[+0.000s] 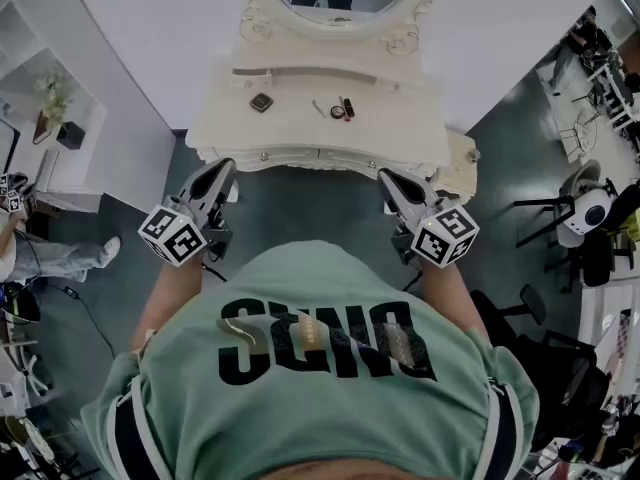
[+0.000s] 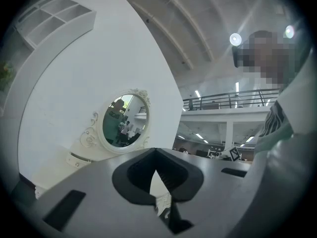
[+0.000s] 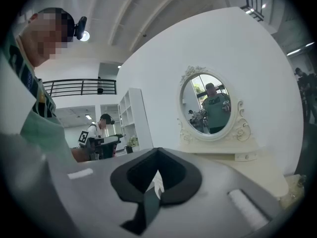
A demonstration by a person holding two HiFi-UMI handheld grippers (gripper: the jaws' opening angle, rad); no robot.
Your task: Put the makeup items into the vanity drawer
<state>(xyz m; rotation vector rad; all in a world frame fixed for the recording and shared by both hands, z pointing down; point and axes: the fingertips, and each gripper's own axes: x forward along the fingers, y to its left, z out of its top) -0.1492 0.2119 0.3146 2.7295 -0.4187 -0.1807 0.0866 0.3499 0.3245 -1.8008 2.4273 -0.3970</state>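
The left gripper is held out in front of the person's green T-shirt, short of the vanity, tips pointing toward it. In the left gripper view its jaws are pressed together with nothing between them, and the oval mirror shows above them.

The makeup items all lie on the vanity's white top, in the open, well apart from both grippers. Farthest left is a small dark square compact, flat on the surface and turned so its corners point like a diamond. Right of it, past a bare stretch, lies a thin stick, pale and slim, its long axis slanting from back-left to front-right. Just beside the stick's near end sits a small round pot with a dark rim. Touching or almost touching it on the right is a lipstick, red and dark, its long axis running front to back across the top; which end is the cap cannot be told.

Below the items, the drawer front sits flush under the tabletop edge, shut.

The right gripper mirrors the left, also short of the vanity and pointing at it. In the right gripper view its jaws are closed on nothing.
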